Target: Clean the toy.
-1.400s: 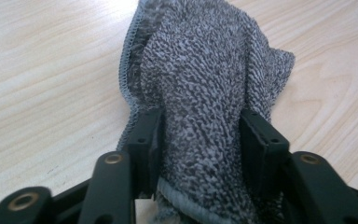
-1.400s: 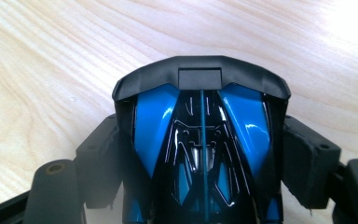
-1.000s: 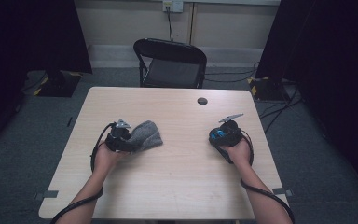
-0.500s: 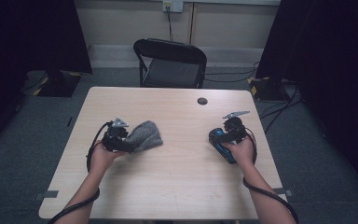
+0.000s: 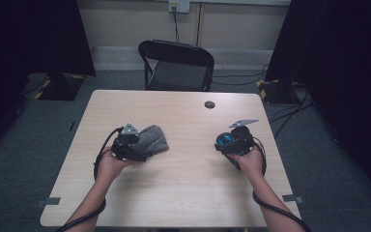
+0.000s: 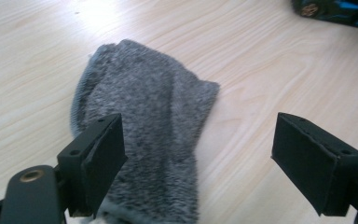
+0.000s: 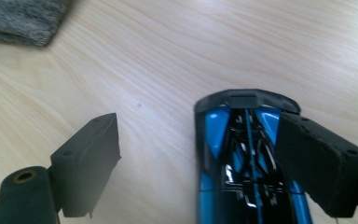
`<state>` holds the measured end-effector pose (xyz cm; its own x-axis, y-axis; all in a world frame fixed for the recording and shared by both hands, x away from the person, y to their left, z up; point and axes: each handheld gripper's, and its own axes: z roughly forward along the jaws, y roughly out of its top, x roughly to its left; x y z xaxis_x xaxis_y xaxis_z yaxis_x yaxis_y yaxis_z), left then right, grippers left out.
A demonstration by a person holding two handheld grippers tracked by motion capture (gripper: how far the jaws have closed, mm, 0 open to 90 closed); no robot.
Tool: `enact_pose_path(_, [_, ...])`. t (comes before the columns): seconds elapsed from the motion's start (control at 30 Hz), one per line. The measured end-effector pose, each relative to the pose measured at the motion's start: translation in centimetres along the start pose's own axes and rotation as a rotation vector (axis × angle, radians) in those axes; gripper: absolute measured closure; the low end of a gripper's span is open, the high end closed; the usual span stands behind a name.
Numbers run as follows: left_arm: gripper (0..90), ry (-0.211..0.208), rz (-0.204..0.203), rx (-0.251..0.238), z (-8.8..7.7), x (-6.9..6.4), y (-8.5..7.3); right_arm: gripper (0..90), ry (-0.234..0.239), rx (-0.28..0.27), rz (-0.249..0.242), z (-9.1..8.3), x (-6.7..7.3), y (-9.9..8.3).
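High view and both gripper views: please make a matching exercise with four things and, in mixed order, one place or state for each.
Things:
1. grey sock
2. blue toy car
3. black chair
4. left tool

Places or states:
A. behind the far edge of the table
B. jaws wide apart, pads not pressing anything
C. lying flat on the table's left half
D. between the jaws of the right tool

Pairs: 1-C, 2-D, 3-A, 4-B

Curtained recording studio point(image 5: 38, 38), cabled floor point(image 5: 290, 116)
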<state>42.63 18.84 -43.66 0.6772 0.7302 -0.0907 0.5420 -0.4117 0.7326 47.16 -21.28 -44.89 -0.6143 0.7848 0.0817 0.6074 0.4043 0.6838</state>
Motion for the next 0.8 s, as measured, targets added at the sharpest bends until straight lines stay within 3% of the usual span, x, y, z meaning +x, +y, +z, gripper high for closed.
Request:
enact_pose_path(0.17, [15.6, -0.011, -0.007, 0.000, 0.1, -0.6, -0.2, 13.1, 0.011, -0.018, -0.019, -0.4, 1.3, 0.2])
enact_pose_path(0.3, [15.6, 0.004, 0.032, 0.018, 0.2, -1.1, -0.2, 12.5, 0.007, -0.017, -0.043, -0.4, 2.0, 0.1])
enact_pose_path(0.43, [15.6, -0.021, 0.046, 0.025, 0.4, -1.9, -0.3, 12.6, 0.008, -0.024, -0.041, -0.4, 2.4, -0.1])
enact_pose_path(0.8, [15.6, -0.072, 0.084, 0.022, 1.5, -4.2, -0.1, 13.0, 0.047, -0.050, -0.098, -1.2, 4.2, -0.1])
